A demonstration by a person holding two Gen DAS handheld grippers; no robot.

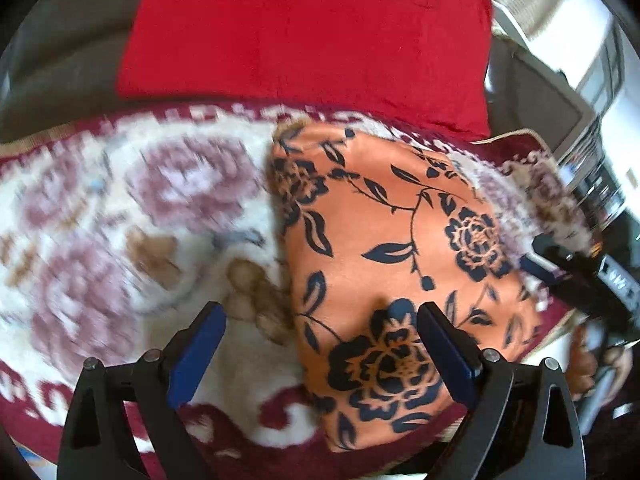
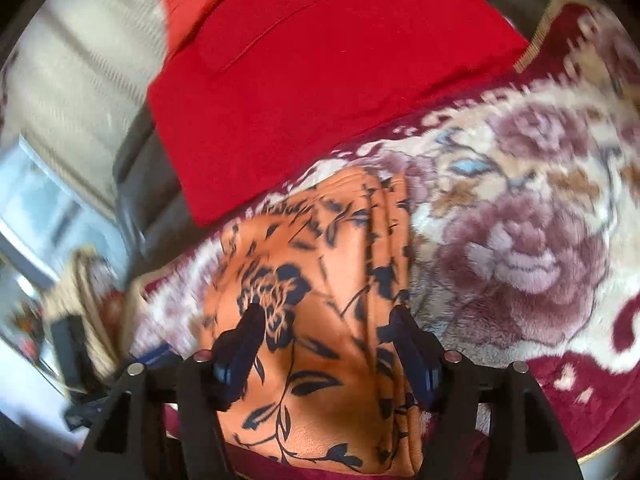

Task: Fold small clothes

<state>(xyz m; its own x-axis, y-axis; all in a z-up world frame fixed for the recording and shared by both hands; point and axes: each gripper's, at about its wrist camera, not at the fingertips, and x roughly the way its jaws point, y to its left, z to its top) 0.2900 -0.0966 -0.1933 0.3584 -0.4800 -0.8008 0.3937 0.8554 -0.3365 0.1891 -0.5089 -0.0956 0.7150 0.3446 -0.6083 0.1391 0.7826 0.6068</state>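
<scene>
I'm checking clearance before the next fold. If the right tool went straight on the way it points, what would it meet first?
Most likely the folded orange cloth with black flower print, which lies directly between and beyond the open right tool. Depth is unclear; the red cloth lies farther on.

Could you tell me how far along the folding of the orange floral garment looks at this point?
Mostly done, it seems: the orange floral garment lies in a compact stack on the floral blanket, with layered fold edges visible. Nothing is in hand; the left tongs and right tongs are open over it. A folded red cloth lies behind. At most a final tidy or setting aside is left.
</scene>
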